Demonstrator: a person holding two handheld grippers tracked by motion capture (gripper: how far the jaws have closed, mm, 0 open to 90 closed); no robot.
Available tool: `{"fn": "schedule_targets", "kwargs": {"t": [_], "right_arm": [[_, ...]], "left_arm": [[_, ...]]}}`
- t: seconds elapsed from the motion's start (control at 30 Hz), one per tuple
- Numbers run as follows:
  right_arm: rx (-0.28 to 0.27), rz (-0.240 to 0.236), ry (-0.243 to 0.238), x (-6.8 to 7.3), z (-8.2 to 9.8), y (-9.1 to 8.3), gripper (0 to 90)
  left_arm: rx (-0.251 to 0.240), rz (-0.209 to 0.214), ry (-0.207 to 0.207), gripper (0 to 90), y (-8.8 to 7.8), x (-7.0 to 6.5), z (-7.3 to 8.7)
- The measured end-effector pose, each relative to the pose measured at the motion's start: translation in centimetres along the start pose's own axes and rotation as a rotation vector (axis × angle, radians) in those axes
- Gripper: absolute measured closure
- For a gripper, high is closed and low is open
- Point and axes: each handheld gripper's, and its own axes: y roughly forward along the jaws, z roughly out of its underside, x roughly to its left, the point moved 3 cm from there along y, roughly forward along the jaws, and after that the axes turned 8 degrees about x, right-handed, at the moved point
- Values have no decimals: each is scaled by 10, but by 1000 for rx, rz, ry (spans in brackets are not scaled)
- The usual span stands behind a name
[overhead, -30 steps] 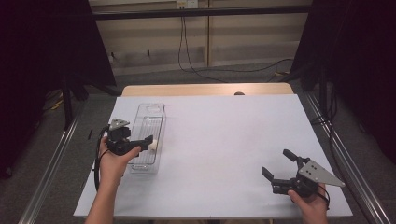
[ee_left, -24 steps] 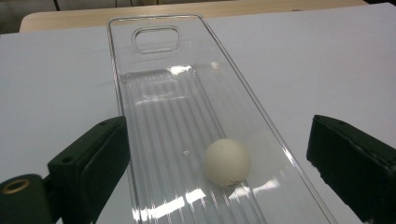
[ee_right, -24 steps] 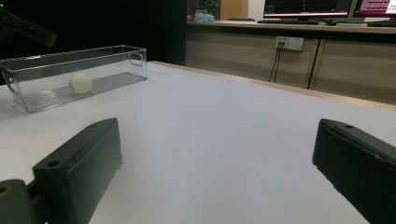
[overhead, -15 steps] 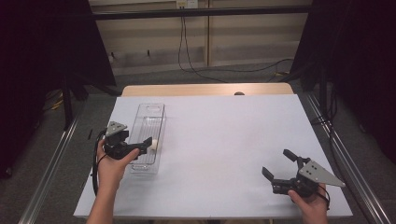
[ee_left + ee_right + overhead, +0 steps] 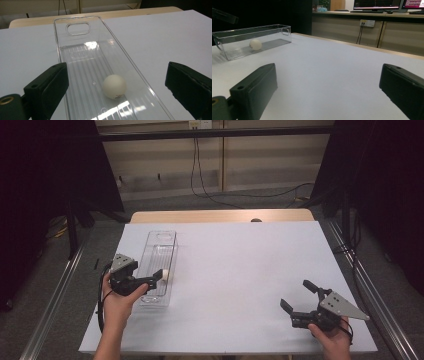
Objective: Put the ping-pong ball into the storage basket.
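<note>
A long clear plastic tray (image 5: 159, 251) lies on the left part of the white table (image 5: 240, 265). A white ball (image 5: 114, 86) rests on its ribbed floor near the near end, also seen as the ball (image 5: 255, 44) inside the tray (image 5: 269, 29). My left gripper (image 5: 156, 281) hovers at the tray's near end, open, jaws either side of the tray (image 5: 75, 50) and apart from the ball. My right gripper (image 5: 295, 294) is low at the table's front right, open and holding nothing.
Bare white table surface lies between the tray and my right gripper. A wooden strip (image 5: 220, 216) runs along the table's far edge. Metal rails (image 5: 55, 310) flank both sides, and cables (image 5: 210, 195) lie on the floor behind.
My left gripper has drawn back a little toward the person and to the left, still open. The ball stays in the tray. The right gripper has not moved.
</note>
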Motion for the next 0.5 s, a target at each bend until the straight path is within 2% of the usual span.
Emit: {"fn": "schedule_targets", "kwargs": {"t": [0.5], "right_arm": [[-2, -1, -3, 0, 0, 0, 11]], "left_arm": [[-52, 11, -7, 52, -8, -2, 11]]}}
